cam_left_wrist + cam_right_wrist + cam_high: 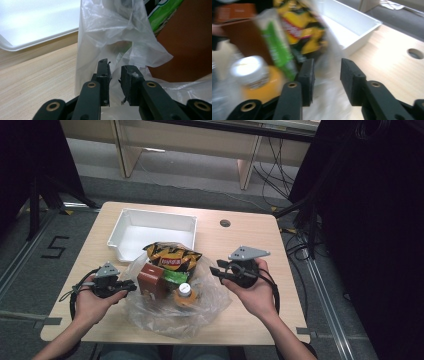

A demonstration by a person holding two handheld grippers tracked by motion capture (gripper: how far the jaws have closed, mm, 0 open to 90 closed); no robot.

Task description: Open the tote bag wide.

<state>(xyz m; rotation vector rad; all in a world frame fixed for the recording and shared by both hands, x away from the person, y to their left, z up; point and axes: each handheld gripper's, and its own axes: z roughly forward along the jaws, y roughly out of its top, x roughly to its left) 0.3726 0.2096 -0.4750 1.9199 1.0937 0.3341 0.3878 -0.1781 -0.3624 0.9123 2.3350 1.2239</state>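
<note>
High view: we see a clear plastic bag (175, 307) spread on the table (240, 245) between the two grippers, with a brown carton (152, 280), a chip bag (172, 256), a green packet (176, 276) and an orange bottle (185, 295) standing or lying inside it. The left gripper (131, 286) sits at the bag's left edge, jaws pointing inward at the film; the right gripper (216, 271) is just beside the bag's right edge, lifted clear of the table, jaws pointing left toward the goods. A white tray (127, 227) lies beyond both grippers, past the bag; we judge it the likely destination for the goods, hence the bag held open toward it. Left gripper view: the left gripper (115, 71) has its jaws nearly together with a fold of the bag (112, 37) pinched between the pads; the carton (190, 45) stands right behind the film to the upper right. We judge this grip anchors the bag's mouth so it does not slide. Right gripper view (blurred): the right gripper (325, 75) has its jaws standing apart about halfway, and we see no pad pressing on anything, though bag film (329, 50) lies in the gap beyond the tips. The bottle (255, 75) is to the lower left of the jaws, the green packet (279, 47) and chip bag (299, 27) ahead, the tray (354, 27) upper right.
</note>
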